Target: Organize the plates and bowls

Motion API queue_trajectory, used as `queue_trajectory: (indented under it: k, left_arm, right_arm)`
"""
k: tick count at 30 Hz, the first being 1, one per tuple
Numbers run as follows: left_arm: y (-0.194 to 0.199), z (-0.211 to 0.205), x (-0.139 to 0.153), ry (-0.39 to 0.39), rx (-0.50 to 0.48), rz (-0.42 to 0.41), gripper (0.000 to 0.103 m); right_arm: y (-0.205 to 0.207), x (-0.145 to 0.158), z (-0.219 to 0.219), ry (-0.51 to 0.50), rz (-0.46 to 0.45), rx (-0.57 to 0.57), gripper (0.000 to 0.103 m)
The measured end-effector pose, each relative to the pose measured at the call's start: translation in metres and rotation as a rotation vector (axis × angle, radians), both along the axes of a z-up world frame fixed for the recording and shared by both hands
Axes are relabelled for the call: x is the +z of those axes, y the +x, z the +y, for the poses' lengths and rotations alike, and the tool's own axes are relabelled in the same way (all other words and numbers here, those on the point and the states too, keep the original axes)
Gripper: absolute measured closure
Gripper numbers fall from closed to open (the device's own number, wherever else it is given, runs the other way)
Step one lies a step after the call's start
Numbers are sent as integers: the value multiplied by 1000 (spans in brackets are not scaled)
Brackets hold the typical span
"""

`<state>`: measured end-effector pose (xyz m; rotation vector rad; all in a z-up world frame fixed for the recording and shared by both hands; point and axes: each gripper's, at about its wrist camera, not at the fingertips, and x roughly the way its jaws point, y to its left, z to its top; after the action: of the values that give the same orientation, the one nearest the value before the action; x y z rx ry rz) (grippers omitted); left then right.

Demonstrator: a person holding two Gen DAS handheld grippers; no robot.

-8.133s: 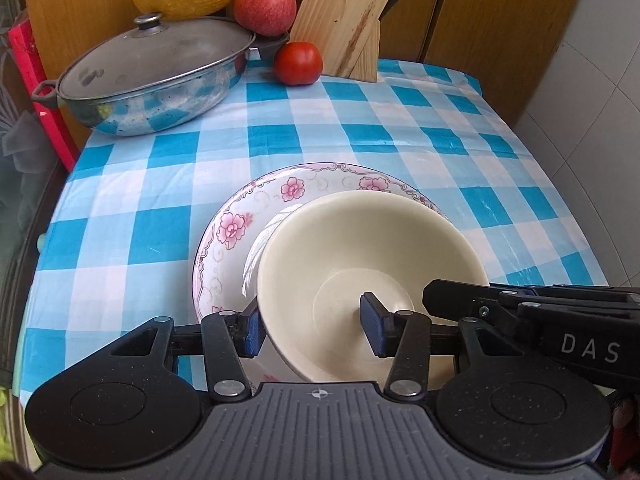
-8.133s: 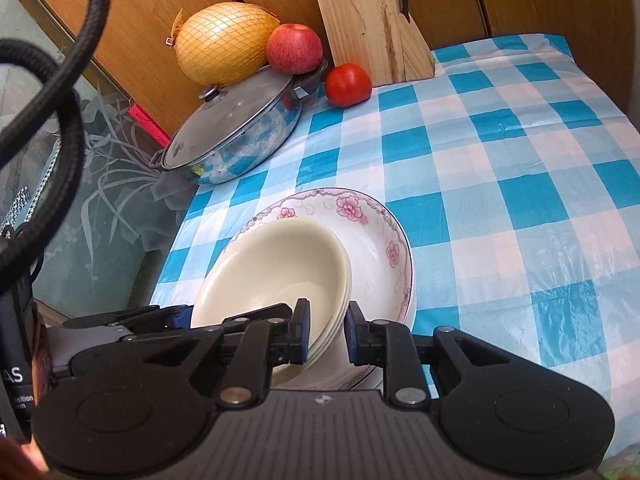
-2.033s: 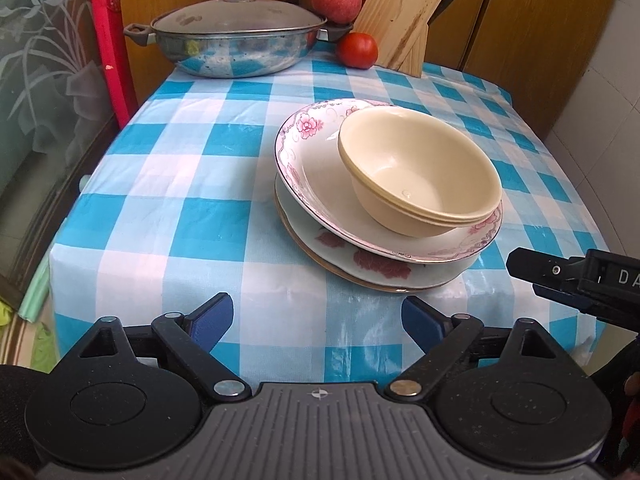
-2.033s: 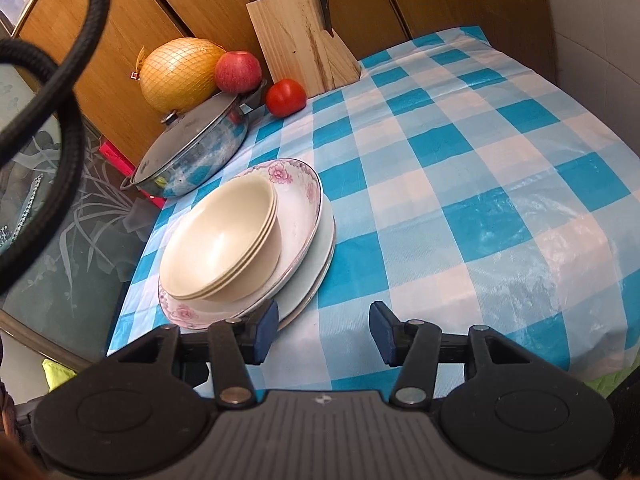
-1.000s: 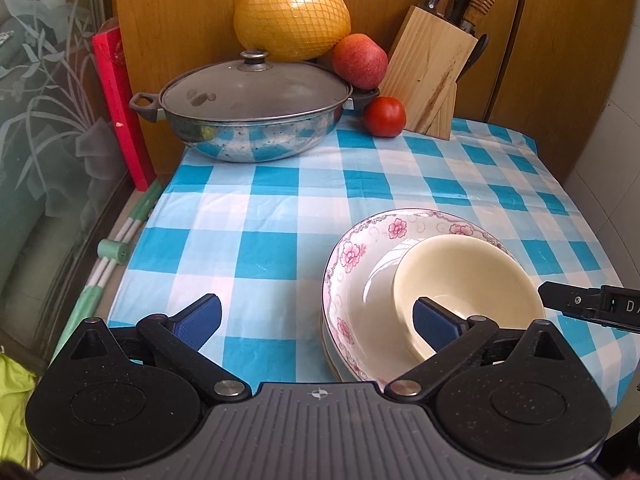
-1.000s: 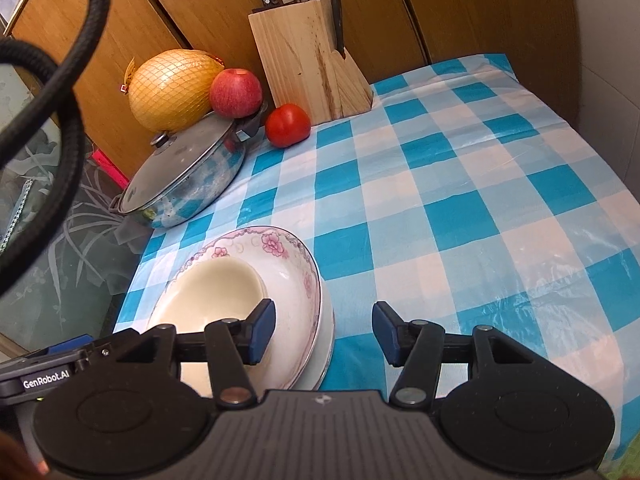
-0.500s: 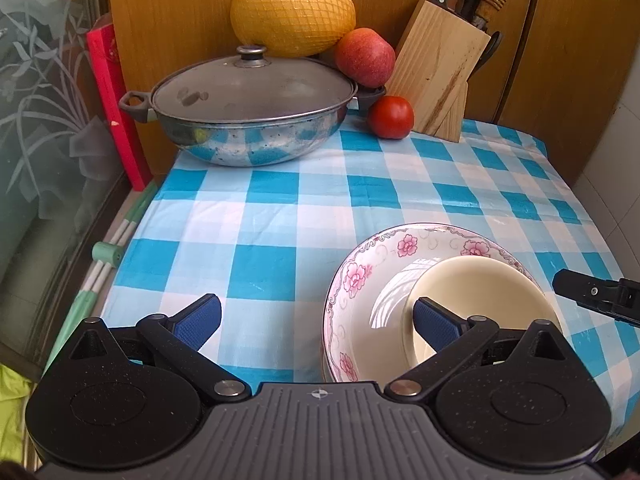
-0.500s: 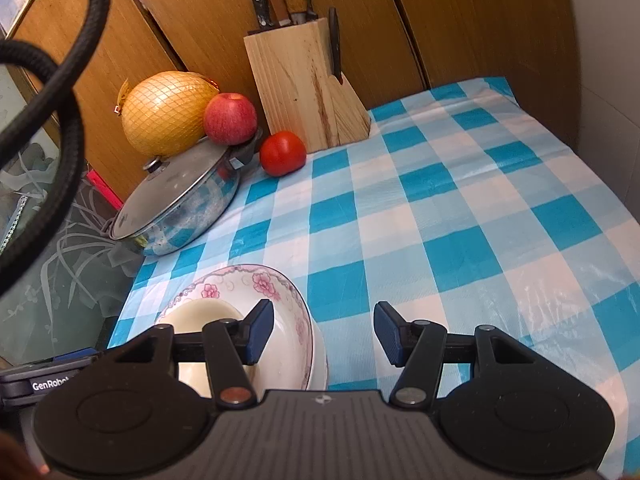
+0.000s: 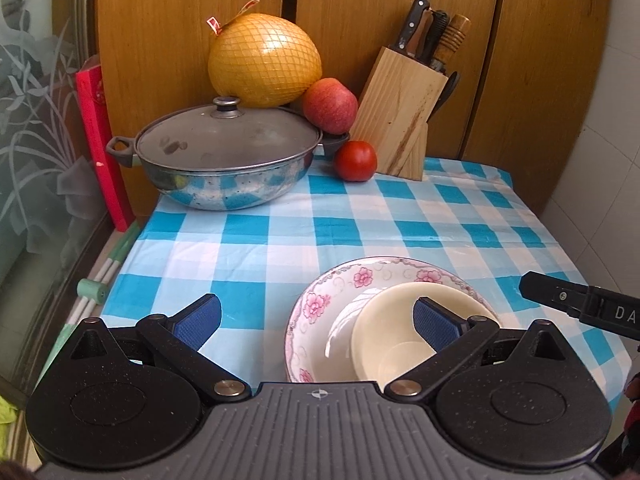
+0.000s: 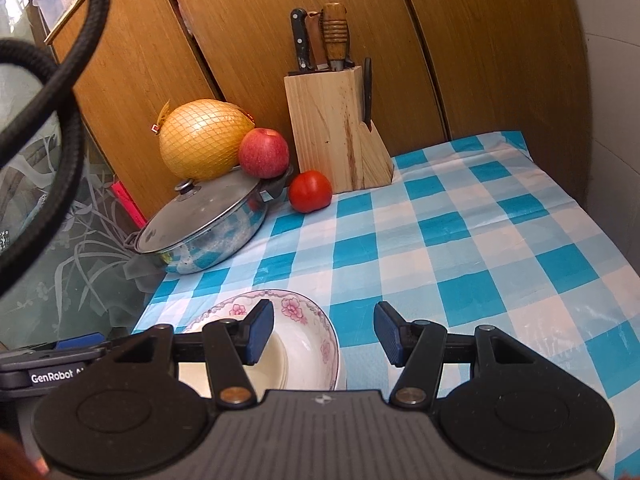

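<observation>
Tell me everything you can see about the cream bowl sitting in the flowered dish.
The cream bowl is plain, glossy, probably ceramic or melamine, upright and empty, with a round flat bottom. It sits inside the pink-flowered dish, pushed toward that dish's right side, near the front edge of the blue checked tablecloth. Its rim looks doubled in the right wrist view, so it may be two nested bowls. Both grippers are open; neither visibly grips it.

A home kitchen. A tabletop (image 9: 400,216) under a blue-and-white checked plastic cloth carries a lidded pan (image 9: 224,160), a wooden knife block (image 9: 400,120) full of knives, a netted pomelo (image 9: 264,68), an apple (image 9: 330,106) and a tomato (image 9: 356,161). Behind stand wooden cupboard doors (image 9: 360,20); white wall tiles (image 9: 608,128) are at the right.
</observation>
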<state>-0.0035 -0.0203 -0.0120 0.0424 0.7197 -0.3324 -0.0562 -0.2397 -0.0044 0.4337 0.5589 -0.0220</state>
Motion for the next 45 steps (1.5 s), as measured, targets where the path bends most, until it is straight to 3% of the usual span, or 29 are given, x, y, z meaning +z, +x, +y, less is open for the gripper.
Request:
queue_trajectory:
  k: [5,10,13,15,17,19,25,29,31,33,35,37,39,42,45]
  left_arm:
    - [-12,0,11,-19,8,-56,0]
    - [-38,3,38,9,52,-186,0]
    - [-49,7,38,-77,26,-290,0]
    - [-38,2,34,-80,-43,-220,0]
    - [-24,-4,26,-64,-68,-103,0]
    - [-18,-4,16,-67,-72,-49,0]
    - [-25,-2,12,-45,-56,-66,0]
    - [-28,-1,8,-52,-81,-10,0]
    - [-38,1,9,-46,-72,-39,0]
    - [-59,0,16,14,-34,-178,0]
    - [-81,-6,22,117,52,-367,0]
    - [-111,-13,25,245,200,-673,0]
    - [-131,-23,22,354,311,-928,0]
    - [-146,-35,14,448,387,-1154,0]
    - [-148,-46,5,526,429,-1275,0]
  right_arm:
    - [-15,6,6,-2,-58,13,50]
    - [-26,8,3,26,-94,-3,49]
    - [-25,7,4,17,-92,3,49]
    - [-25,7,6,17,-85,10,49]
    - [-26,7,7,15,-83,8,49]
    - [-28,5,8,17,-77,8,49]
    - [-30,2,10,19,-57,24,49]
    - [-33,2,11,24,-58,31,49]
    - [-35,3,11,29,-64,31,49]
    - [-38,3,11,31,-67,33,49]
    - [-39,3,12,33,-67,35,49]
    - [-40,3,12,33,-67,39,48]
    - [-40,3,12,36,-69,41,48]
    - [-37,2,11,39,-61,38,48]
    - [-36,1,11,40,-57,37,48]
